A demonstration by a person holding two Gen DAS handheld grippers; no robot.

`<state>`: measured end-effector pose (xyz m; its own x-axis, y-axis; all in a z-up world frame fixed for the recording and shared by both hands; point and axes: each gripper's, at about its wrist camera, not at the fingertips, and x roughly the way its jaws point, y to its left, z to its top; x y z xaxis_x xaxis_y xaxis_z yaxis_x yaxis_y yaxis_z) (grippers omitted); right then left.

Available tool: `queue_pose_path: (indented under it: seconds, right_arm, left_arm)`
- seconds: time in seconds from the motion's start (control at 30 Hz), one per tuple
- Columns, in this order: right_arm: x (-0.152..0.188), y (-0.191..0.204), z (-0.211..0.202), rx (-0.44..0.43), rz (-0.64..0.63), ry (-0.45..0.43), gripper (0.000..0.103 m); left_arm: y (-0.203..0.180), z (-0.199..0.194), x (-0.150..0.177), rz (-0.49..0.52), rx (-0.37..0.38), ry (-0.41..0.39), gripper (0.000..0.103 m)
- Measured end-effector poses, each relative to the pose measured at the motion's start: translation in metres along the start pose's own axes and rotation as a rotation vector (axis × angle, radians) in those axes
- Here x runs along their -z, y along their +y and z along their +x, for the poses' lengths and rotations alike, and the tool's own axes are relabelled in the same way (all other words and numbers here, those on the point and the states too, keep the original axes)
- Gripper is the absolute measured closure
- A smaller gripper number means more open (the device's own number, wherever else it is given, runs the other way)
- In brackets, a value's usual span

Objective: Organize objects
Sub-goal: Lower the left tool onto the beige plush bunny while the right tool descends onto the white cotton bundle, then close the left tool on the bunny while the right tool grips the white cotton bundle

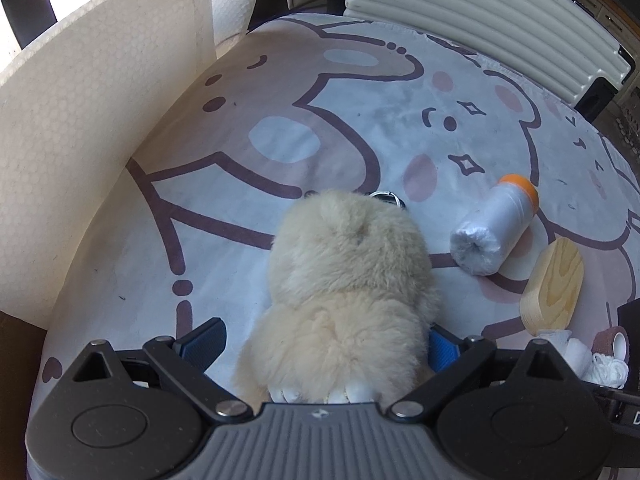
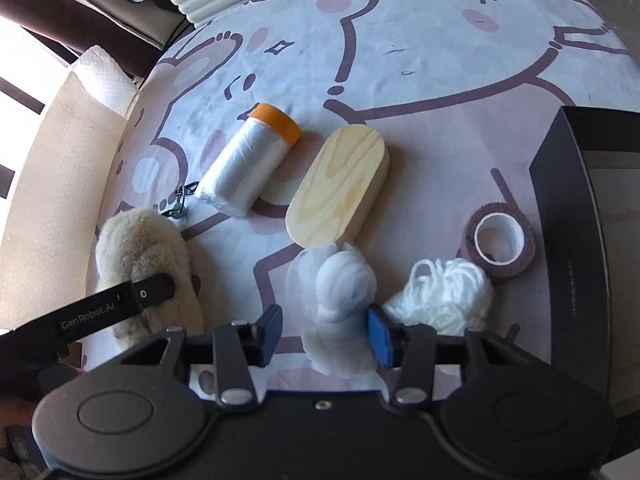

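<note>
A beige plush keychain toy [image 1: 344,288] lies between the fingers of my left gripper [image 1: 320,344]; the left finger stands apart from the fur, so the gripper is open around it. The toy also shows in the right wrist view [image 2: 148,256], with the left gripper's finger [image 2: 152,290] over it. My right gripper [image 2: 324,330] is open around a white gauzy bundle [image 2: 340,288], without pinching it. On the cloth lie a white plastic roll with an orange end [image 2: 250,160], a wooden oval block [image 2: 340,188], white yarn [image 2: 444,300] and a brown tape roll [image 2: 500,240].
A bear-print cloth [image 1: 320,120] covers the table. A black box [image 2: 576,240] stands at the right. A cream foam wall [image 1: 80,140] rises at the left, and a ribbed white case [image 1: 480,20] stands at the far edge.
</note>
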<state>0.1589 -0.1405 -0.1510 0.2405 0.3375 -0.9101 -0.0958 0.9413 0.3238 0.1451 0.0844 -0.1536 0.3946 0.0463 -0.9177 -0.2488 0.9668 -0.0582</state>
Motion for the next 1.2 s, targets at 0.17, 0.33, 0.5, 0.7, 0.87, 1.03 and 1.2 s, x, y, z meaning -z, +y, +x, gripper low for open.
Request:
queue_pose_path:
  seconds: [0.17,0.33,0.5,0.7,0.87,1.03,1.2]
  right_arm:
    - [0.002,0.003,0.007,0.043,-0.045,0.005,0.069]
    - [0.002,0.007,0.009,0.059,-0.080,0.002,0.070]
    - [0.001,0.007,0.009,0.051,-0.074,0.002,0.071]
    - [0.002,0.006,0.008,0.046,-0.084,0.002,0.071]
    - [0.002,0.005,0.008,0.042,-0.085,0.003,0.072]
    - [0.003,0.006,0.008,0.048,-0.088,0.004,0.072]
    - [0.003,0.008,0.008,0.053,-0.094,0.004,0.071]
  left_arm:
    - [-0.001,0.003,-0.001,-0.007,0.003,0.016,0.004]
    - [-0.001,0.006,-0.002,-0.025,0.014,0.027,0.004]
    - [-0.002,0.009,-0.004,-0.048,0.042,0.049,0.007]
    - [-0.010,0.013,-0.005,-0.035,0.063,0.066,0.015]
    - [-0.005,0.016,-0.006,-0.067,0.087,0.086,0.027]
    - [-0.005,0.014,-0.007,-0.065,0.102,0.100,0.045]
    - [-0.006,0.011,-0.008,-0.055,0.100,0.105,0.053]
